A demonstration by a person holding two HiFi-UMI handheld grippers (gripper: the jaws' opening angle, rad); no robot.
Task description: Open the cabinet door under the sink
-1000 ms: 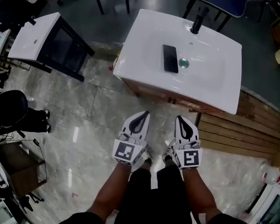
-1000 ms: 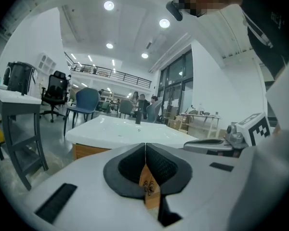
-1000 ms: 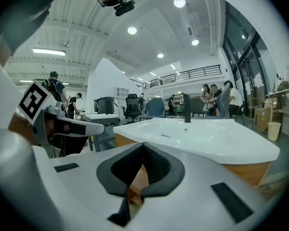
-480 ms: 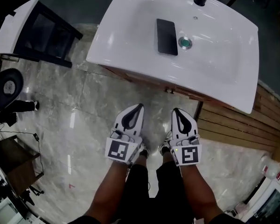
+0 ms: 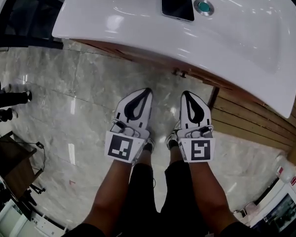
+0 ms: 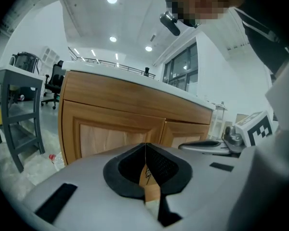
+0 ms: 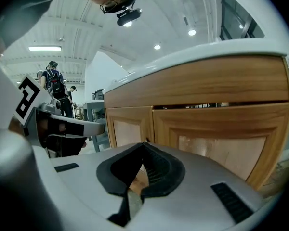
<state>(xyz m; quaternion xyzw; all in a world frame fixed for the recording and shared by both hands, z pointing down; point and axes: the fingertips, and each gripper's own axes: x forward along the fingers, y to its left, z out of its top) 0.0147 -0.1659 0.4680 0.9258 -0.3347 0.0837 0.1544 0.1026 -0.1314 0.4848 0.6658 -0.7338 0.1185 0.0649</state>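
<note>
While left gripper (image 5: pixel 146 92) and right gripper (image 5: pixel 186 94) are both pressed together and empty, closed cabinet doors (image 6: pixel 111 134) under sink (image 5: pixel 138 33) are seen straight ahead, untouched. Knobs (image 5: pixel 180 73) at upright centre seam are judged nearer right gripper.

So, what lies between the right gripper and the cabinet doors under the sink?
Nothing: the right gripper view shows only open space between the shut right gripper and the cabinet doors.
</note>
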